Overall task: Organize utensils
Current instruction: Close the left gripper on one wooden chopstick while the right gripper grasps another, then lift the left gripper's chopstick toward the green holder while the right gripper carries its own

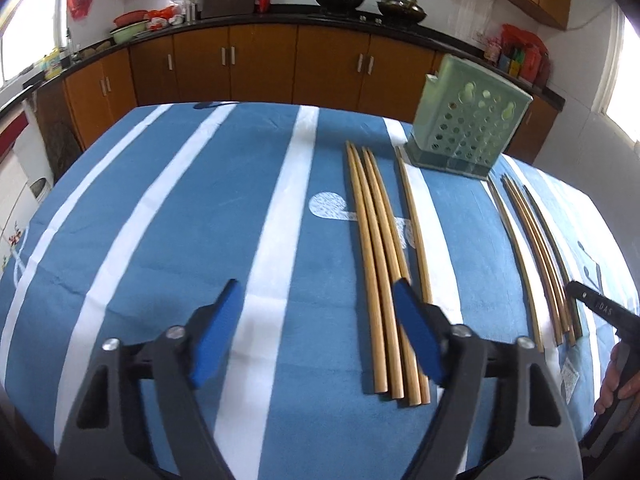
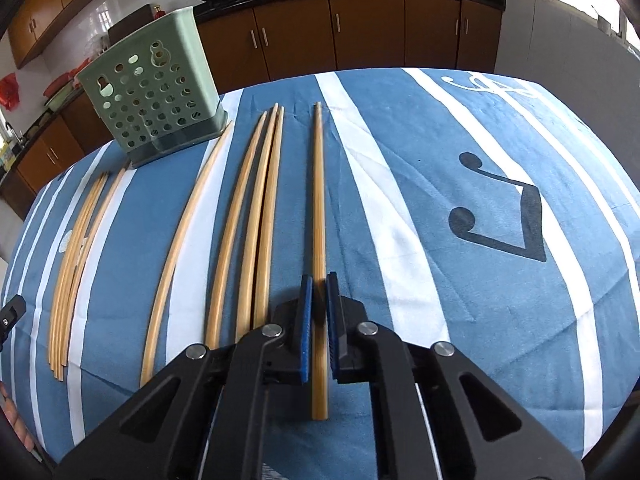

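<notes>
Chopsticks (image 1: 384, 276) lie on the table (image 1: 160, 240) near a green holder (image 1: 468, 128). Right claw (image 2: 319, 280) apparently grips one chopstick (image 2: 319, 200); left claw (image 1: 316, 292) is released.

Left wrist view: mounted just behind the left claw (image 1: 316, 328), looking forward and steeply down along its blue-padded fingers, close over the blue-and-white striped cloth on the table (image 1: 168, 240), facing the brown kitchen cabinets. Right wrist view: set likewise behind the right claw (image 2: 319, 312), equally near, facing the same way from further right. Shared by both: the pale green perforated plastic holder (image 1: 468, 128) (image 2: 156, 100), the rows of long bamboo chopsticks (image 1: 380, 264) (image 2: 248, 220), the striped cloth.
</notes>
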